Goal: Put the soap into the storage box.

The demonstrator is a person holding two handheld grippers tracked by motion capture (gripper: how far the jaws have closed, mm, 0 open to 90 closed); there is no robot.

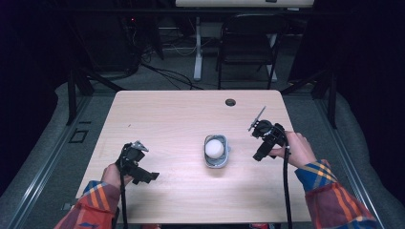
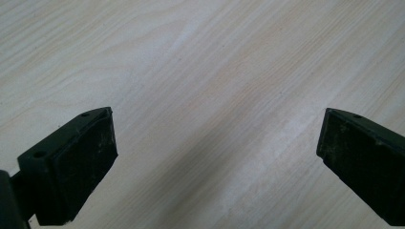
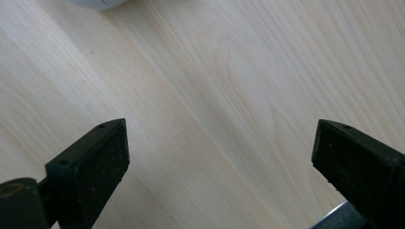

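Looks like a lab / recording rig, not a home. Bare wood table (image 1: 167, 114) w/ cable hole (image 1: 230, 102), dark curtains all round, carpet floor. Beyond the table, well past the fingers: folding chair (image 1: 246, 45), desk leg (image 1: 197, 47), loose cables (image 1: 162, 71) on floor, black stand legs (image 1: 79, 81).

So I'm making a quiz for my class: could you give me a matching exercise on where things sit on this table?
Things:
1. white ball
2. left gripper
3. right gripper
4. round hole

Places or states:
A. in the tabletop near the far edge
B. inside the grey bowl mid-table
C. jaws open, right of the bowl
D. jaws open, near the table's left front

Pairs: 1-B, 2-D, 3-C, 4-A
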